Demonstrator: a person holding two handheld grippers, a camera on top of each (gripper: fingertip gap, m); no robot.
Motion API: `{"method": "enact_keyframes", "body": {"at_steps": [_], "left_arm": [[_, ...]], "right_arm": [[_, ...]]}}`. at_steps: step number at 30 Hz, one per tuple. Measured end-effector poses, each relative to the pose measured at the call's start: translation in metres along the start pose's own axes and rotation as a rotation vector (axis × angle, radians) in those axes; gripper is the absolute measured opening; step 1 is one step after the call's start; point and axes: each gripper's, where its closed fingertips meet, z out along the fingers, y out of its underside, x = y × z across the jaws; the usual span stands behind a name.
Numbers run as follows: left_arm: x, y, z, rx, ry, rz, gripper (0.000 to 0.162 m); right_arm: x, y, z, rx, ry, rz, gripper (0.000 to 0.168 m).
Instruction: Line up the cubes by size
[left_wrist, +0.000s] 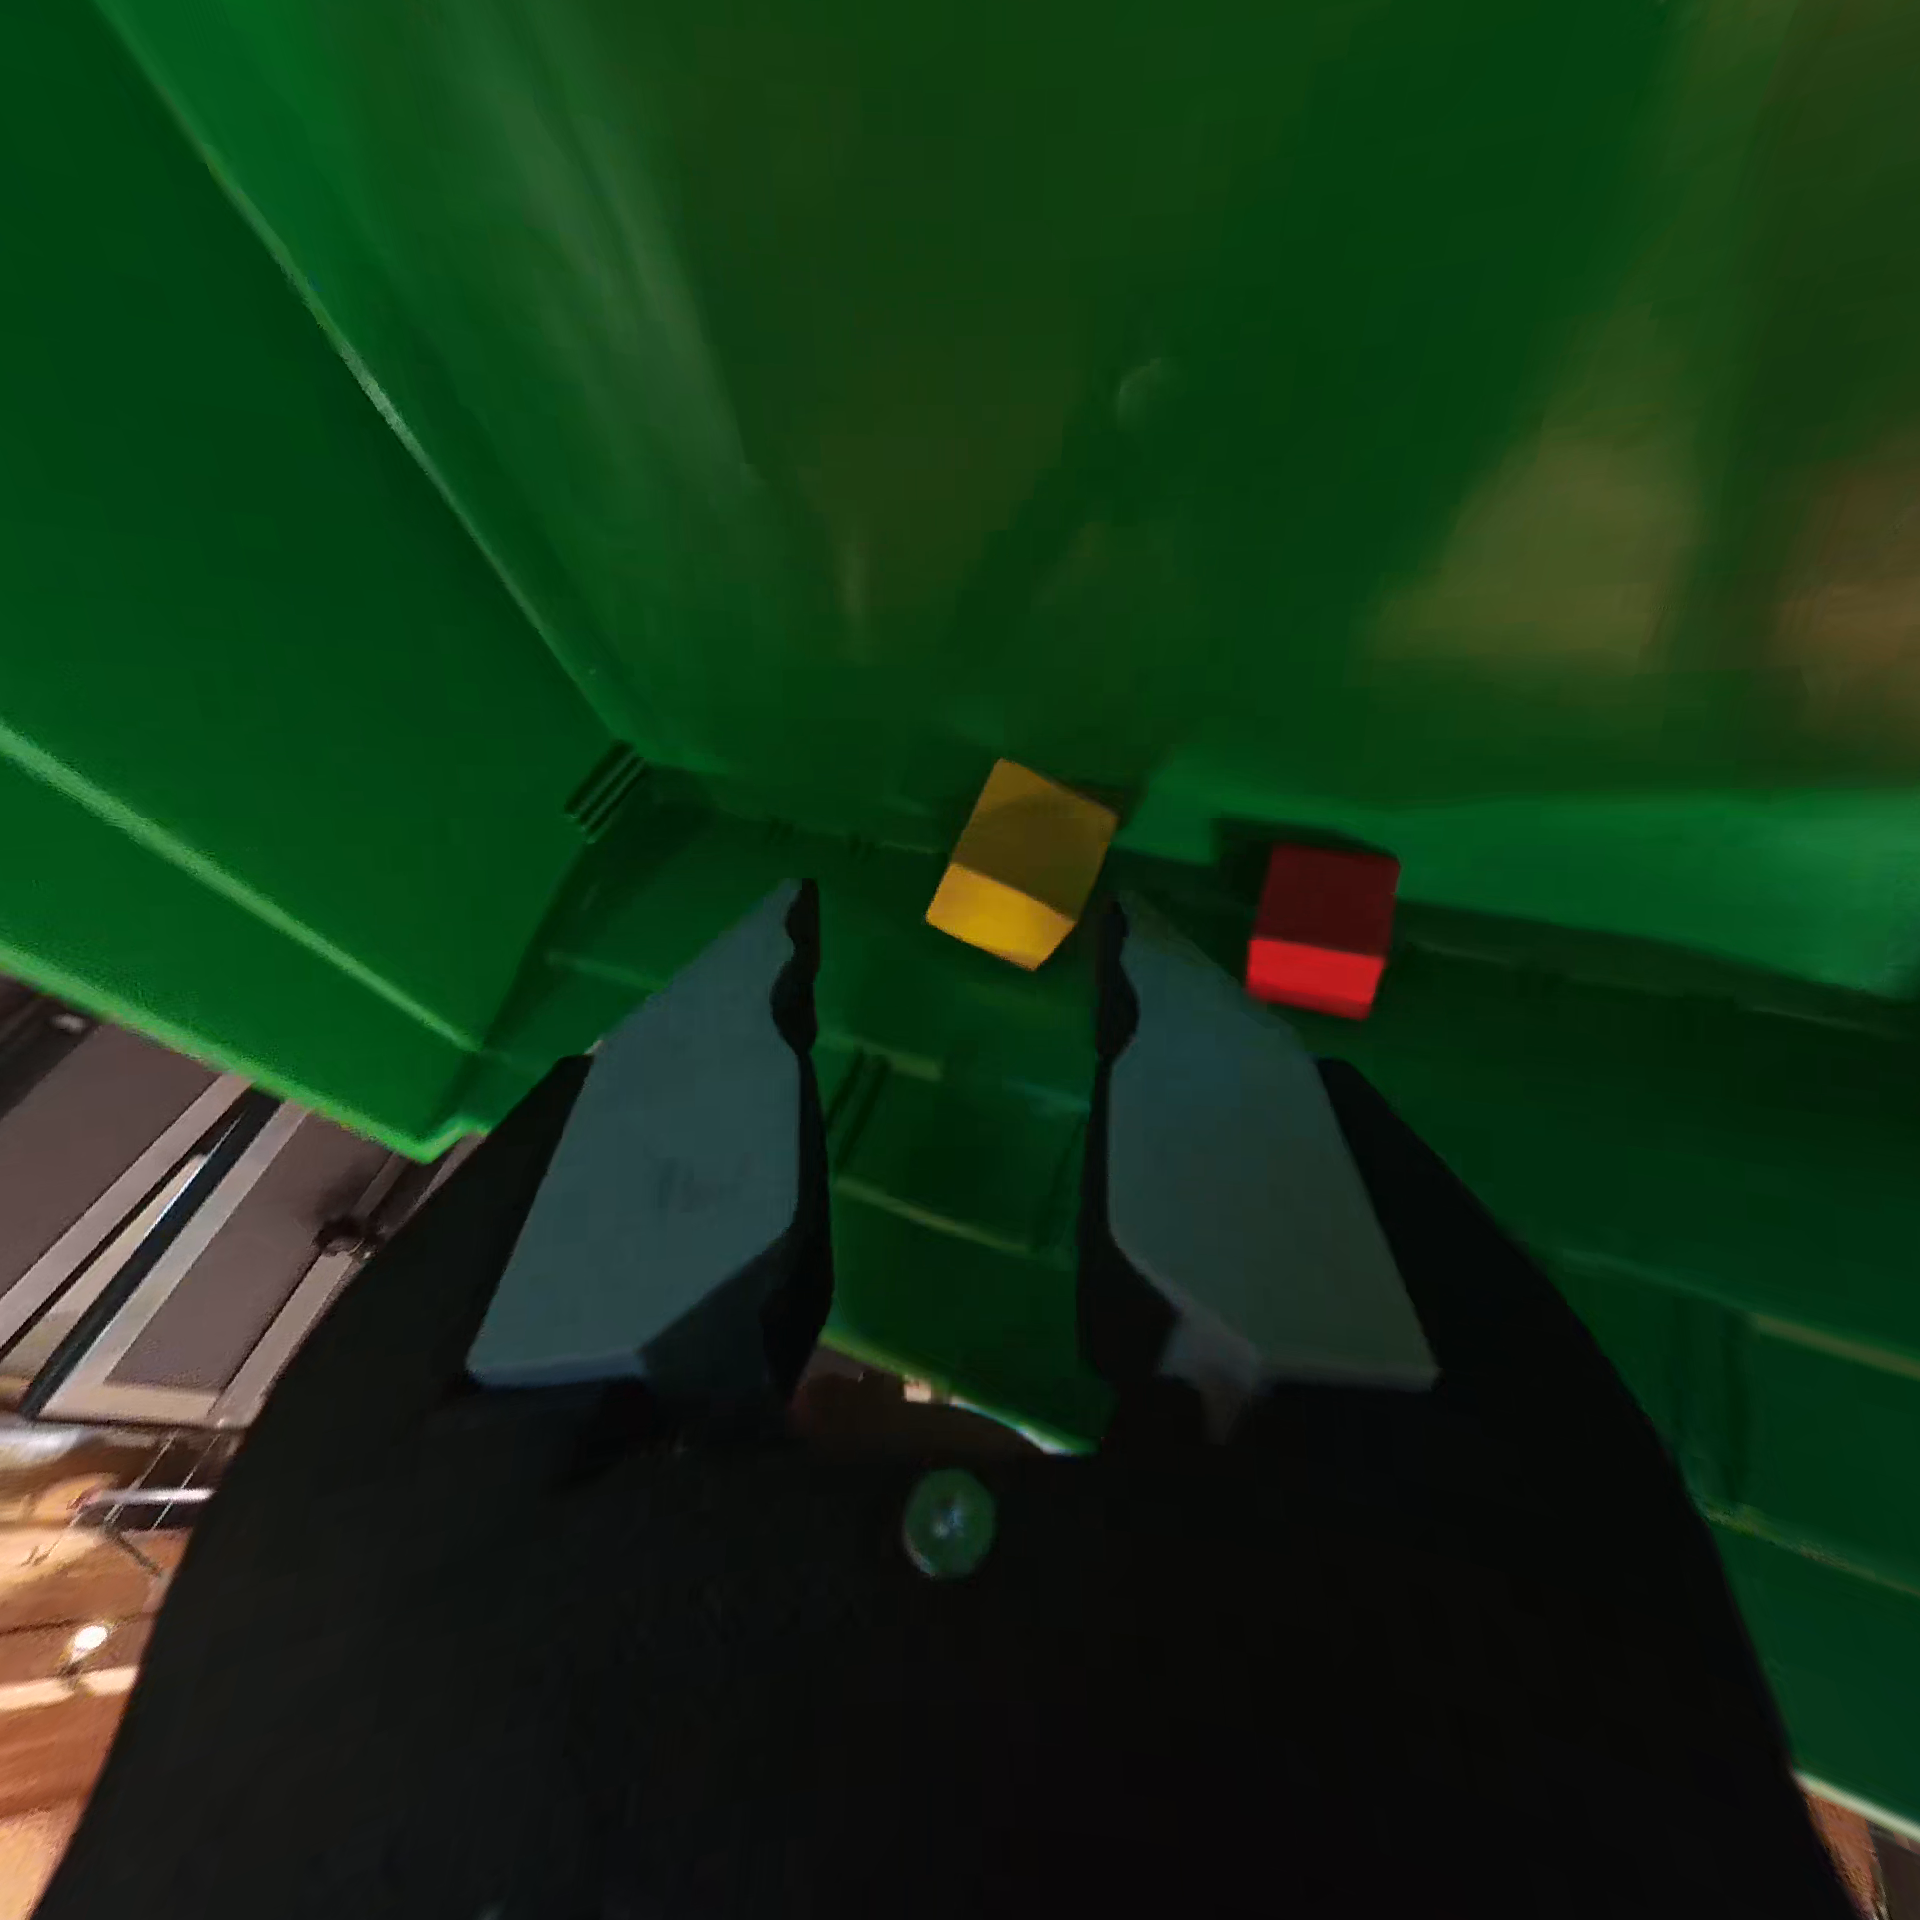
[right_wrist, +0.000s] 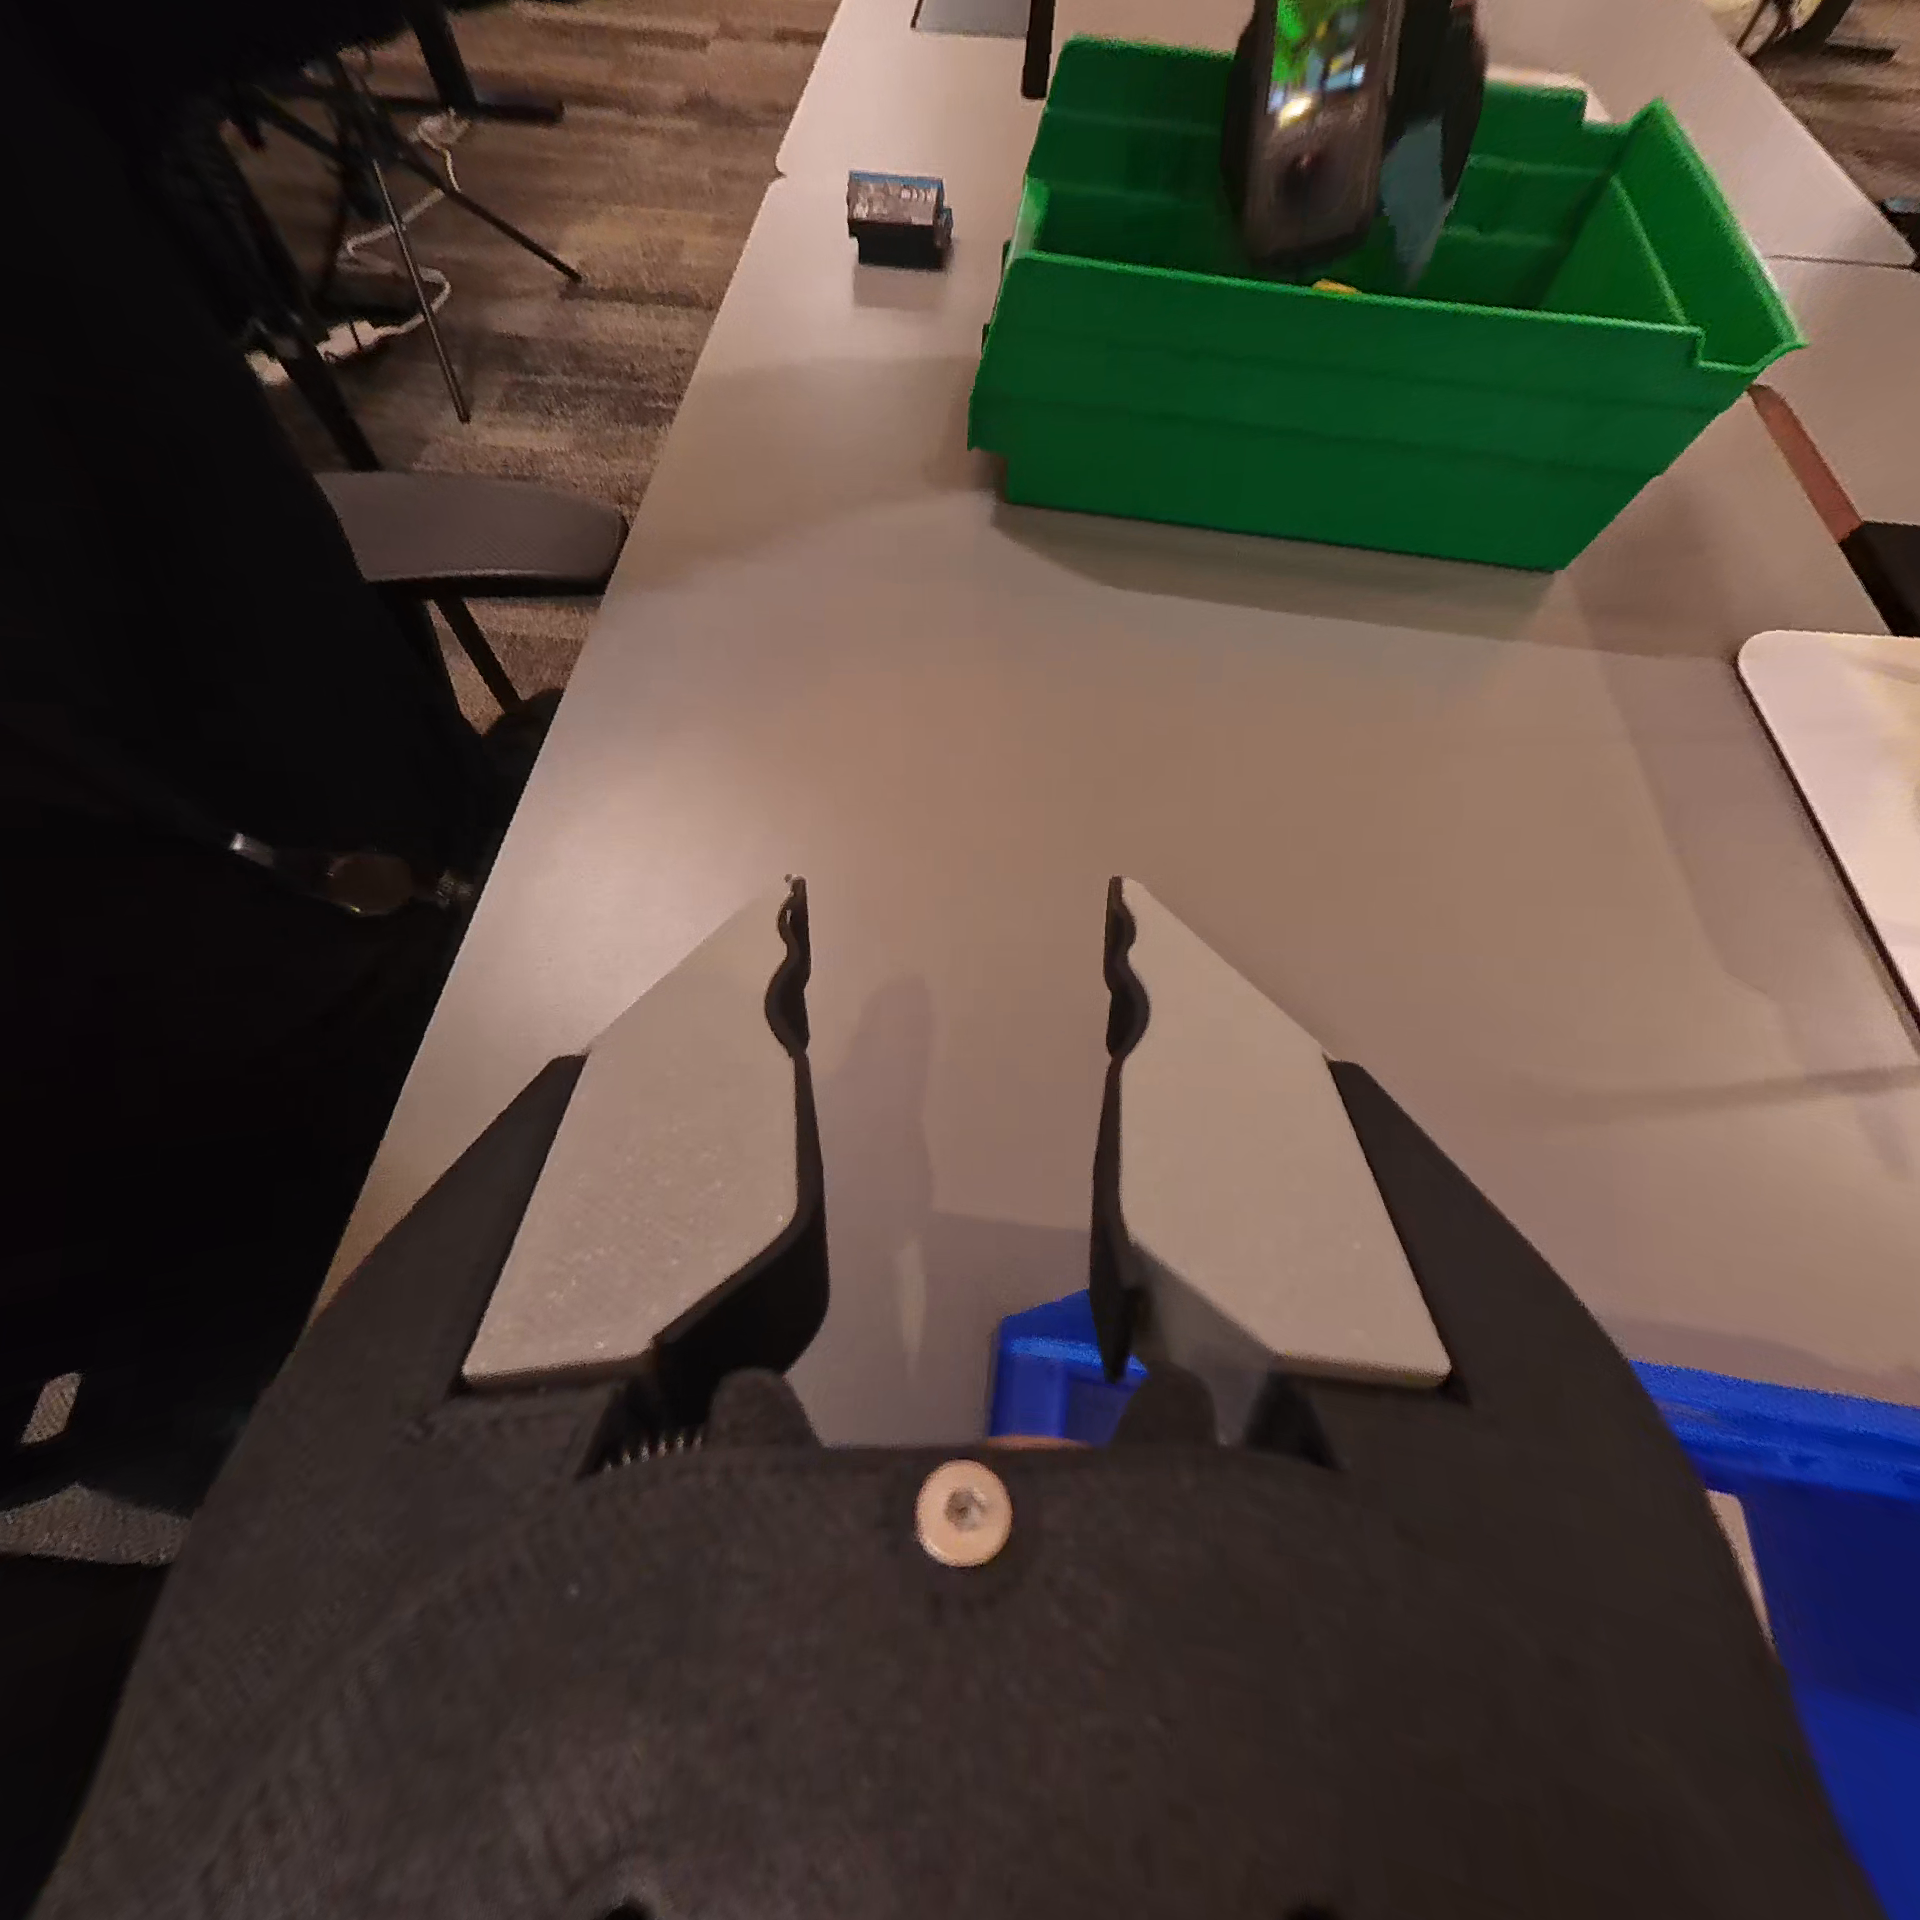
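Claw, left, open in green bin; yellow cube ahead | writing unreadable

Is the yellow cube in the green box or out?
In. The yellow cube sits inside the green box, beside a red cube, just ahead of the open left gripper.

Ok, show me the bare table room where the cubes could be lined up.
The widest bare patch of the grey table lies between the green plastic bin and the open right gripper. It is bordered on the right by a white board and near the camera by a blue plastic bin. Inside the green bin it is crowded: the left gripper, yellow cube, red cube.
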Motion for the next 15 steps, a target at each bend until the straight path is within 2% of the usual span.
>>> {"method": "enact_keyframes", "body": {"at_steps": [2, 4, 5, 10, 12, 15], "left_arm": [[0.005, -0.002, 0.008, -0.021, 0.026, 0.025, 0.052], [0.004, 0.002, 0.012, -0.059, 0.025, 0.062, 0.043], [0.003, 0.003, 0.013, -0.068, 0.023, 0.068, 0.030], [0.005, 0.003, 0.008, -0.049, 0.035, 0.030, 0.028], [-0.004, -0.005, -0.006, 0.033, -0.033, -0.029, 0.028], [-0.029, -0.035, -0.056, 0.308, -0.223, -0.196, 0.029]], "right_arm": [[0.000, -0.004, -0.004, 0.031, -0.015, 0.014, 0.054], [0.000, -0.008, -0.007, 0.061, -0.023, 0.029, 0.054], [-0.001, -0.010, -0.008, 0.073, -0.029, 0.036, 0.053], [-0.006, -0.023, -0.013, 0.143, -0.066, 0.051, 0.052], [-0.010, -0.031, -0.014, 0.181, -0.085, 0.060, 0.051], [-0.007, -0.046, -0.016, 0.254, -0.086, 0.111, 0.050]]}}
